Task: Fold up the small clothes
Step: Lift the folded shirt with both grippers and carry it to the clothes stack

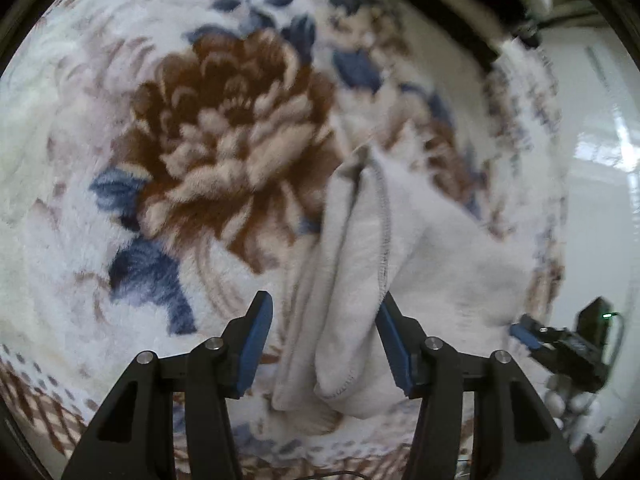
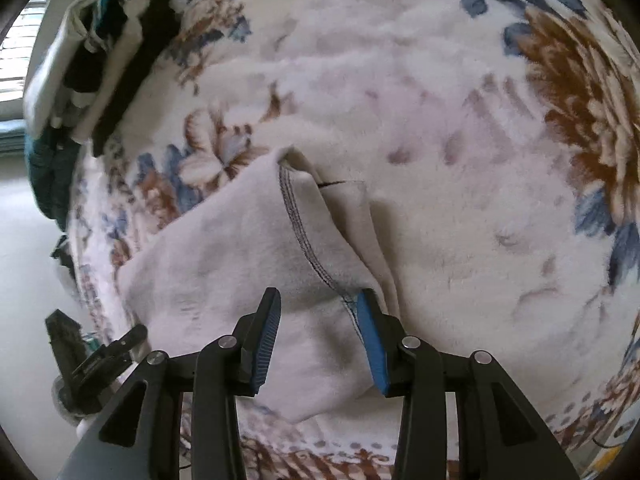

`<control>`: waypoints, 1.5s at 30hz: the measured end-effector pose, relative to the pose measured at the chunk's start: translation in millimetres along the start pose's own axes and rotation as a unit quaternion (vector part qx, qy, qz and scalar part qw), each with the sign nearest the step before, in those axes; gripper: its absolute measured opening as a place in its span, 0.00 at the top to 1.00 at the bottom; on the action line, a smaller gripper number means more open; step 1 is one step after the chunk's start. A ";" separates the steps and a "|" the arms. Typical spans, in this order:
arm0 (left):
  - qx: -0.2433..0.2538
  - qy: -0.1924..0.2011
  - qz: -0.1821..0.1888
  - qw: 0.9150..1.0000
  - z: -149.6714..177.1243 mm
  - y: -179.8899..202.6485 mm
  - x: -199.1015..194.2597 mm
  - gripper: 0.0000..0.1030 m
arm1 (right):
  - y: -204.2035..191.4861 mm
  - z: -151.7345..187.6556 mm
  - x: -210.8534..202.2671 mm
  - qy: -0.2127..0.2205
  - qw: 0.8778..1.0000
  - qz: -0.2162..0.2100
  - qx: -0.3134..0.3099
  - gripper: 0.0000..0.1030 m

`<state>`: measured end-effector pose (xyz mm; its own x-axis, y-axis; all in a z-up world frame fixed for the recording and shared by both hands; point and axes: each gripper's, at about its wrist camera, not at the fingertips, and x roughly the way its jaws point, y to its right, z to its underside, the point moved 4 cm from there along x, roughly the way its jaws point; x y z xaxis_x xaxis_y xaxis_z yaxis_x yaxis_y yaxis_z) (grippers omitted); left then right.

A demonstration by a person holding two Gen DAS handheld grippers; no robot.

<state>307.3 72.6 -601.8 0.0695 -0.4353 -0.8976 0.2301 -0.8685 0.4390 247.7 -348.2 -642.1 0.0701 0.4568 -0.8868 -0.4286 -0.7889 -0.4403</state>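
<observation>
A small white fleece garment [image 1: 372,264] with a dark stitched hem lies bunched on a floral blanket [image 1: 224,136]. My left gripper [image 1: 324,308] is open, its blue pads on either side of the garment's folded edge, just above it. In the right wrist view the same garment [image 2: 240,248] lies spread toward the left, hem [image 2: 298,232] running down the middle. My right gripper [image 2: 318,312] is open over the garment's near part, its right pad at the hem. The other gripper [image 1: 560,340] shows at the right edge of the left view.
A pile of folded dark, teal and white clothes [image 2: 96,56] sits at the blanket's far left edge. The blanket [image 2: 460,120] covers the whole surface; pale floor [image 1: 600,184] lies beyond its right edge. The left gripper [image 2: 92,356] shows at lower left.
</observation>
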 end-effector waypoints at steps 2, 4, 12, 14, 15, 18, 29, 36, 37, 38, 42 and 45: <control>-0.007 0.004 0.024 1.000 -4.1 -5.4 -0.9 0.42 | 4.9 -3.0 -11.7 0.013 1.000 -0.003 -0.002 0.38; -0.011 -0.001 0.043 0.999 -7.0 -13.3 11.2 0.42 | 14.1 -9.0 -17.0 0.018 1.000 0.002 0.002 0.25; -0.024 -0.041 0.117 0.992 -11.9 -20.6 44.0 0.38 | 40.9 -17.2 32.2 -0.080 0.992 -0.100 0.003 0.18; -0.022 -0.033 0.138 0.990 -12.4 -14.7 40.3 0.40 | 39.2 -19.4 42.7 -0.089 0.988 -0.129 0.006 0.16; -0.020 -0.027 0.144 0.989 -12.8 -11.3 38.3 0.44 | 38.6 -20.8 45.8 -0.089 0.986 -0.138 0.010 0.16; 0.004 -0.032 0.141 0.989 -11.7 5.8 38.3 0.82 | 32.1 -21.9 47.2 -0.086 0.981 -0.175 0.017 0.26; 0.040 -0.002 0.150 0.988 -32.5 46.9 -22.0 0.88 | -19.9 -13.7 7.9 -0.048 0.988 -0.144 -0.014 0.83; 0.078 0.033 0.168 0.982 -99.0 75.1 -102.9 0.88 | -106.6 -39.8 -69.6 0.004 0.989 -0.138 -0.046 0.83; 0.087 0.044 0.168 0.981 -115.6 84.6 -116.7 0.88 | -123.0 -49.1 -81.6 0.013 0.989 -0.138 -0.053 0.83; 0.095 0.059 0.172 0.979 -139.5 95.0 -137.0 0.88 | -139.0 -58.7 -91.5 0.020 0.988 -0.138 -0.062 0.83; 0.117 0.101 0.176 0.972 -212.5 126.4 -179.0 0.88 | -218.7 -123.5 -126.0 0.057 0.983 -0.145 -0.093 0.83; 0.129 0.134 0.172 0.967 -275.8 145.2 -203.8 0.88 | -270.2 -176.9 -138.6 0.082 0.978 -0.161 -0.104 0.83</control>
<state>594.2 100.6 -366.1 0.3559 -0.6613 -0.6603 -0.0987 -0.7292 0.6771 513.1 -271.0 -425.0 0.3225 0.6372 -0.7000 -0.1681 -0.6892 -0.7048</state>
